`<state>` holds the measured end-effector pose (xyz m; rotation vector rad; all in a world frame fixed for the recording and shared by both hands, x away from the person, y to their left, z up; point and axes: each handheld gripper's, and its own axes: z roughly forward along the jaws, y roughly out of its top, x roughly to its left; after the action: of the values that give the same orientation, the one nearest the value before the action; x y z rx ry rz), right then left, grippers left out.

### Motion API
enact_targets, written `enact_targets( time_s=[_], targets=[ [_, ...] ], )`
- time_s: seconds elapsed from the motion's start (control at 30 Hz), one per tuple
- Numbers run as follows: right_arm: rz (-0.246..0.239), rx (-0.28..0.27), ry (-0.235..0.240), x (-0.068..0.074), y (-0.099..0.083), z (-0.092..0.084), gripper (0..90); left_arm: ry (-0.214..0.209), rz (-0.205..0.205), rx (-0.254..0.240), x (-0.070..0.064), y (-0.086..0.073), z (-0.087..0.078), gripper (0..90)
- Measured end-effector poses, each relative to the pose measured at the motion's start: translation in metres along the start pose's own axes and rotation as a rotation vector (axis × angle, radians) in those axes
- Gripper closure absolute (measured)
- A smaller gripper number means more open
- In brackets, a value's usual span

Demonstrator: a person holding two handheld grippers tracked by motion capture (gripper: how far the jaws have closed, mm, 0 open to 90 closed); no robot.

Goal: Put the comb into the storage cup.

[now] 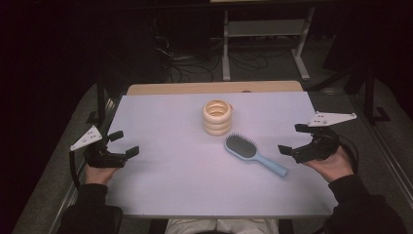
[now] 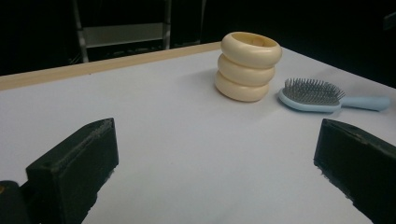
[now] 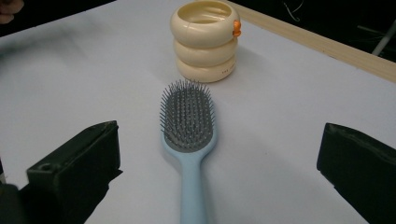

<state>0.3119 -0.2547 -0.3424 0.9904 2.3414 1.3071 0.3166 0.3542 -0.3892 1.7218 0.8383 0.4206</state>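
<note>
On cream ringed holder (image 3: 204, 39), orange clip (image 3: 236, 27), right gripper view, beside hairbrush (image 3: 188, 130)

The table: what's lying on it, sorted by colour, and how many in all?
Cream: 1, the ringed holder, upright near the middle of the table.
Light blue: 1, the hairbrush, bristles up, just in front of the holder.
Total: 2.
</note>
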Motion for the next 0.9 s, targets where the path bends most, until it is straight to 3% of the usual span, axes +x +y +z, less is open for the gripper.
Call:
enact_targets(
  time_s=[0.53,0.9],
  targets=[
    [-0.041,0.086,0.020,0.003,0.016,0.018,0.0,-0.003,0.004,0.006,0.000,0.000,0.001,0.0],
    [-0.062,0.187,0.037,0.004,0.013,0.039,0.0,-0.004,0.007,0.013,0.000,0.000,0.002,0.0]
  ],
)
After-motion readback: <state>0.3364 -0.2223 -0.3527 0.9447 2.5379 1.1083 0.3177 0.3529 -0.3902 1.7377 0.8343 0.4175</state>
